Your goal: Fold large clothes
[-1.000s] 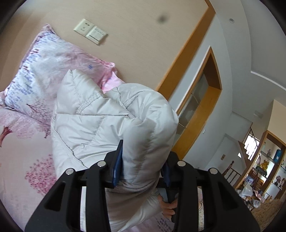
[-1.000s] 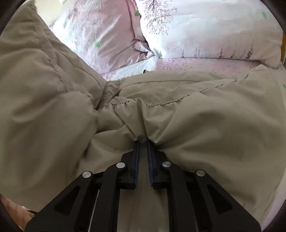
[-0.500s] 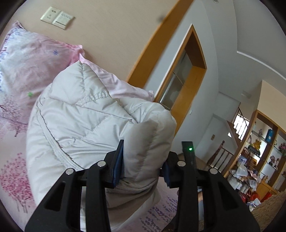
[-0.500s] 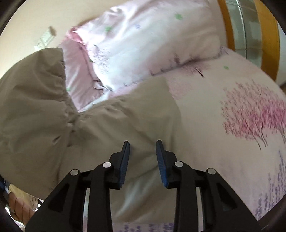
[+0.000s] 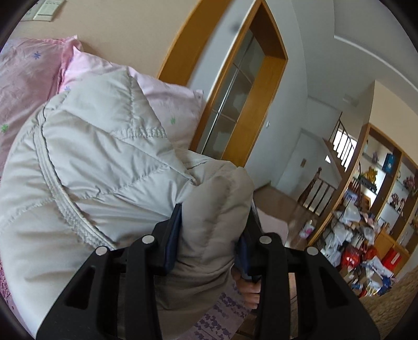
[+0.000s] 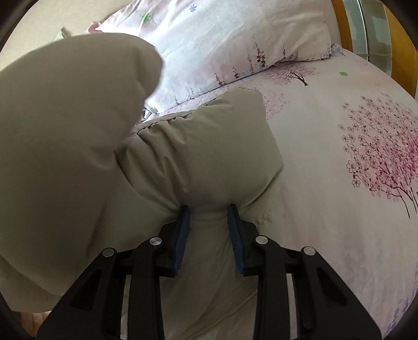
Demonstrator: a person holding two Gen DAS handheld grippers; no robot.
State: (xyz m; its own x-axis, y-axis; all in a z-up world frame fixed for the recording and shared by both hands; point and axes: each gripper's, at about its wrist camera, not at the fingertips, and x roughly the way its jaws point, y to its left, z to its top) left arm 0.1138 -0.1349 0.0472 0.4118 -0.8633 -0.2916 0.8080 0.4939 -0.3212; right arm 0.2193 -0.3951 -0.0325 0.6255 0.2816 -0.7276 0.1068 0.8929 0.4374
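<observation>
Pink floral pillows [image 6: 235,39], blossom-print bedsheet [image 6: 339,157], wood-framed glass door [image 5: 243,99], cluttered shelves [image 5: 378,196], possibly a wall switch [image 5: 47,10]

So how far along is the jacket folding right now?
Partly done: the puffer jacket is bunched, not a flat fold. The left tool grips a thick wad; the right tool straddles another section on the bed. Laying it flat remains.

Beige wall [image 5: 109,34], wood-framed glass door [image 5: 235,104], cluttered shelves [image 5: 378,209], floral bed [image 6: 339,183], pink pillows [image 6: 235,39]
</observation>
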